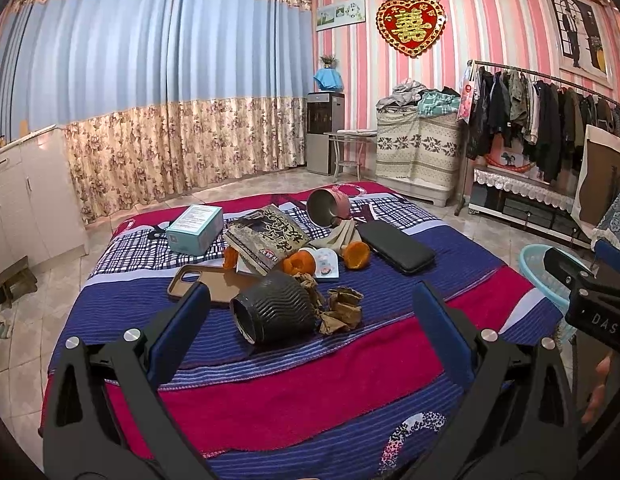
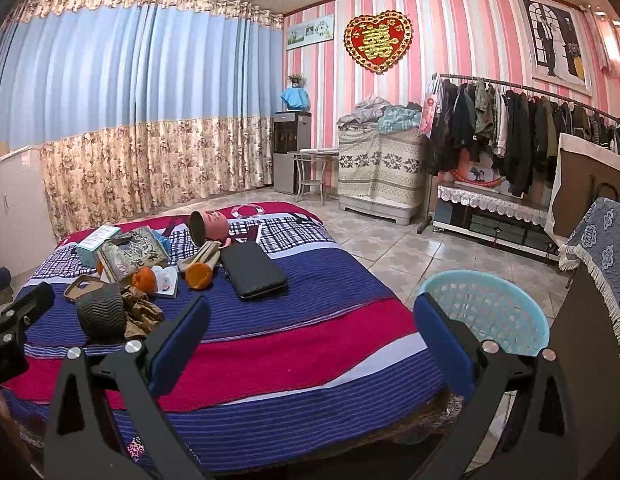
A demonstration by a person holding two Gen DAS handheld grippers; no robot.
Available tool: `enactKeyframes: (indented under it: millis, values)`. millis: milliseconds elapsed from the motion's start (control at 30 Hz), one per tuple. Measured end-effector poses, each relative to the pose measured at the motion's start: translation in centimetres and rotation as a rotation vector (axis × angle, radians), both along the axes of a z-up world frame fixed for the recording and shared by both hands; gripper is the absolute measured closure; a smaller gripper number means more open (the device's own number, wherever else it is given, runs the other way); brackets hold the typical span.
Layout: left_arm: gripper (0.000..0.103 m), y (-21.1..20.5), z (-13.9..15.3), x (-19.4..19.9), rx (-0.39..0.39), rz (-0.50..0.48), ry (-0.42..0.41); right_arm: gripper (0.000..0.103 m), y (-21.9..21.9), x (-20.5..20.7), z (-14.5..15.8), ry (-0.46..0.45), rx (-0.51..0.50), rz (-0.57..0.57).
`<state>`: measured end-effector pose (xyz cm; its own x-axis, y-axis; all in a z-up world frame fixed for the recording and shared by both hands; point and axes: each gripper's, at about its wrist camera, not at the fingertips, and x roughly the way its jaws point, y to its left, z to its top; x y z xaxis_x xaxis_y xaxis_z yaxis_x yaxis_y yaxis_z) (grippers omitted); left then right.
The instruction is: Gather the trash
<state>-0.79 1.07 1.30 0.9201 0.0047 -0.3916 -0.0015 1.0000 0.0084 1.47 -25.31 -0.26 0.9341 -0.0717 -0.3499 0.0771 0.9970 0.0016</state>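
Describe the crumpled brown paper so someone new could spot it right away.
Look at the striped blanket, in the clutter at its middle. Beside the tipped black ribbed cup, on its right, lies the crumpled brown paper; unlike the bright orange peels behind, it is dull brown and creased.

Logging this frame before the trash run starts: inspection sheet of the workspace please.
Surface: bed with a striped red and blue blanket.
Job's things: orange peels, crumpled brown paper beside the tipped black ribbed cup; light blue basket on the floor, right of the bed.
Clutter: book, teal box, phone case, black wallet, pink cup on its side.
Grippers: left gripper open, empty, aimed at the black cup; right gripper open, empty, above the blanket.
Cables: nothing seen.
Surroundings: curtains, clothes rack, tiled floor.
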Motion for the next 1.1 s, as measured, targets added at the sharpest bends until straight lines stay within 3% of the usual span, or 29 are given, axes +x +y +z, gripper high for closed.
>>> enactKeyframes:
  millis: [1100]
  values:
    - [0.005, 2.0, -3.8, 2.4, 0.016, 0.046, 0.091, 0.004, -0.2, 0.6, -1.1, 0.017, -0.006, 0.005]
